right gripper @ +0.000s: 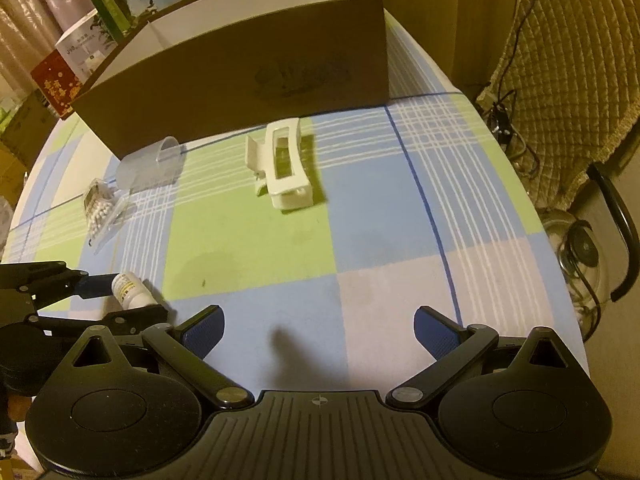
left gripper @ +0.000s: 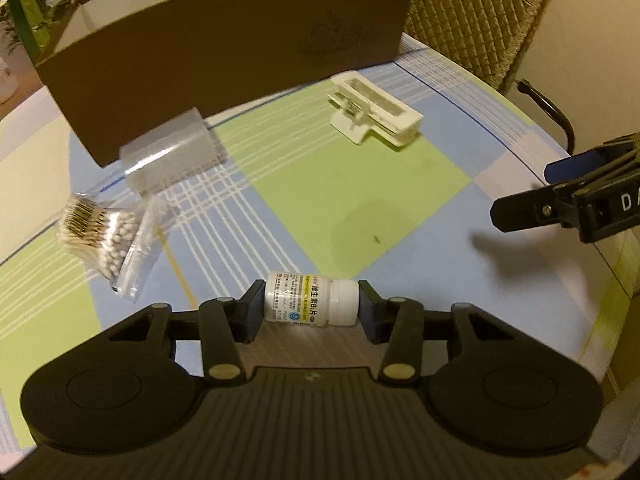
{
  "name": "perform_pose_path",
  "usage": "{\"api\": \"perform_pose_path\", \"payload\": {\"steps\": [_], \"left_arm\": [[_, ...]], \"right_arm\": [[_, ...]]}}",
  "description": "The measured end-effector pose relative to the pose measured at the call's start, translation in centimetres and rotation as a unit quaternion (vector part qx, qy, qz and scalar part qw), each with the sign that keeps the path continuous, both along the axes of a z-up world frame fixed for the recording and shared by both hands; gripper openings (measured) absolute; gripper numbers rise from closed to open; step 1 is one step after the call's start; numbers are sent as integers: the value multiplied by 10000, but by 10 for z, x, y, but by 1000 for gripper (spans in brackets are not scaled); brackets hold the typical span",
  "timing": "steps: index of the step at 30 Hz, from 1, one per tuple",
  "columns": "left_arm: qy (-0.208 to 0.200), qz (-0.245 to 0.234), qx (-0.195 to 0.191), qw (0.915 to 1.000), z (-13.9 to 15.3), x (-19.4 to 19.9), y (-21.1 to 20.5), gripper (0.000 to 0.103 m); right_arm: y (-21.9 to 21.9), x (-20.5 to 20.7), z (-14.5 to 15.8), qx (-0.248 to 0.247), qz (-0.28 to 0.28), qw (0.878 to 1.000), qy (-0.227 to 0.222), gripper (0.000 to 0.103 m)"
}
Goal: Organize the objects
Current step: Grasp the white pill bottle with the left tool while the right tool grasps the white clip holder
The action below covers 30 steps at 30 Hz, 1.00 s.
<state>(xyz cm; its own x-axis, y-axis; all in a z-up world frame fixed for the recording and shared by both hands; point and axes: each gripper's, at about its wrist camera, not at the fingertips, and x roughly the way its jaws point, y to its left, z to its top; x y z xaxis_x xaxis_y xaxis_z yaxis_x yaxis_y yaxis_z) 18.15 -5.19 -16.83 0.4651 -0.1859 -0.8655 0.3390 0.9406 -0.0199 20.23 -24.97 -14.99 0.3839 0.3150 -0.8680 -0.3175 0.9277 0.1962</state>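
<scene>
Pill bottle (left gripper: 311, 299), small white plastic, lies on its side on the checked tablecloth (left gripper: 360, 184), pinched end to end by the left gripper (left gripper: 312, 304): one pad on the base, one on the cap. Likely light, rigid and smooth, so this grip along its length could let it squirt out; across the labelled body seems safer. Cardboard box (left gripper: 224, 40) stands at 12 o'clock. Right gripper (right gripper: 319, 334) hovers at 3 o'clock, jaws spread, empty.
</scene>
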Motion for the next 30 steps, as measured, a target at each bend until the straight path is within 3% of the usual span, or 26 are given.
{"api": "perform_pose_path", "payload": {"steps": [14, 21, 30], "left_arm": [[-78, 810, -138, 9966, 20, 43, 21, 42], [-42, 1049, -121, 9944, 21, 66, 26, 42], [41, 1179, -100, 9930, 17, 82, 36, 42]], "right_arm": [[38, 53, 4, 40, 675, 9952, -702, 97], [65, 83, -14, -59, 954, 9929, -708, 71], [79, 102, -29, -168, 997, 9931, -595, 56]]}}
